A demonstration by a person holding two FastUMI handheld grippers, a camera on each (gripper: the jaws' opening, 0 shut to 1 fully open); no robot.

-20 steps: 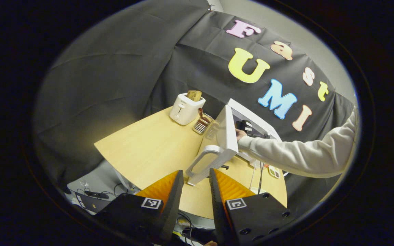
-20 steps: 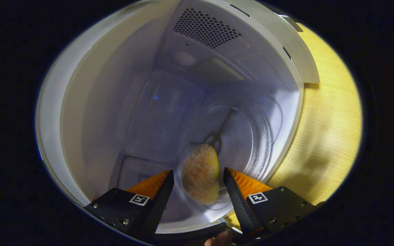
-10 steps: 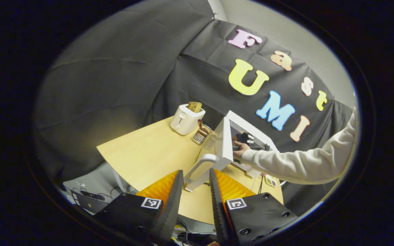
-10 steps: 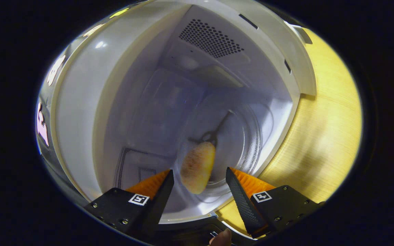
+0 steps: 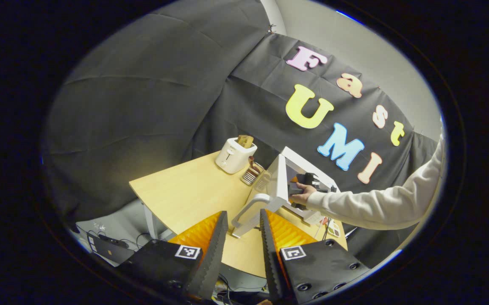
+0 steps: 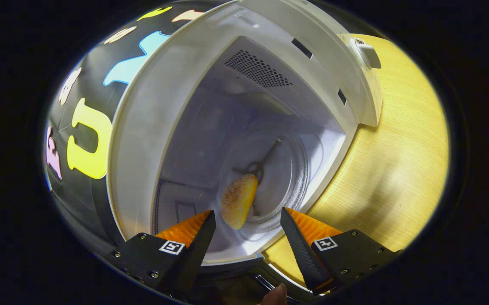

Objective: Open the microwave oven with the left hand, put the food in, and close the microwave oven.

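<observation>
Right gripper has backed out of microwave, fingers spread, empty. Bread roll lies on glass turntable; looks light, soft. Left gripper part-open near door handle; grab there to shut.

Place: a recording booth made up as a kitchen.
Shown by: black cloth wall, toaster, microwave, wooden table.
</observation>
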